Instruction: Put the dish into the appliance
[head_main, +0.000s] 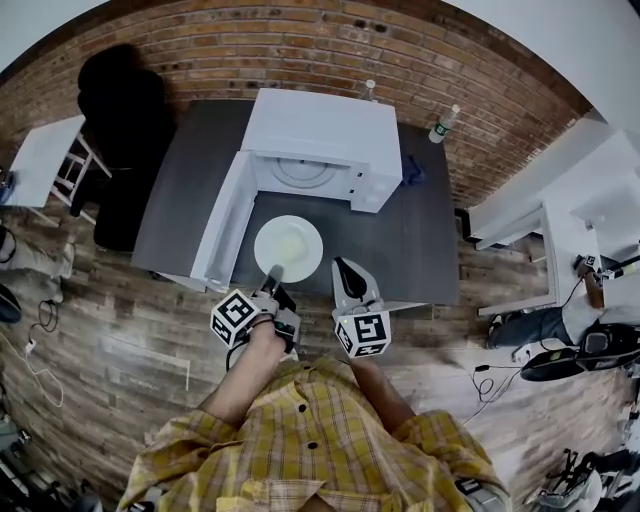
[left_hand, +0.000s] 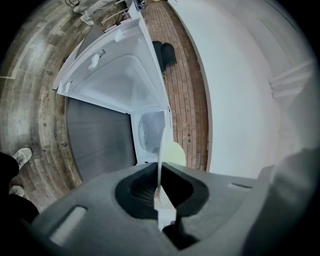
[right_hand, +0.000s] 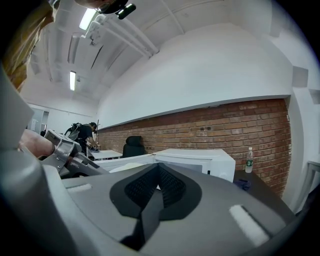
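**A:** Head view is giving the clearest look. How far along is this seeming to you?

**B:** About midway, I'm judging. Going from the left, the microwave (head_main: 320, 130) door (head_main: 225, 225) is standing swung wide open. The left gripper (head_main: 272, 280) is pinching the near rim of the white plate (head_main: 290, 243), with its jaws narrowed onto the edge. The plate is hanging over the table just in front of the opening, not yet inside. To its right, the right gripper (head_main: 346, 270) is hovering with its jaws together, carrying nothing.

**A:** So what is remaining?

**B:** Sliding the plate in onto the turntable (head_main: 305, 172), letting go, and probably shutting the door.

**A:** And the room?

**B:** Everything is sitting on a dark grey table (head_main: 425, 255). At the far left, a white desk (head_main: 45, 155) and a black chair (head_main: 125, 100) are standing by the brick wall (head_main: 200, 45). A blue cloth (head_main: 413, 170) and a bottle (head_main: 445, 122) are sitting towards the table's far right. Wood planks (head_main: 110, 330) are running underfoot.
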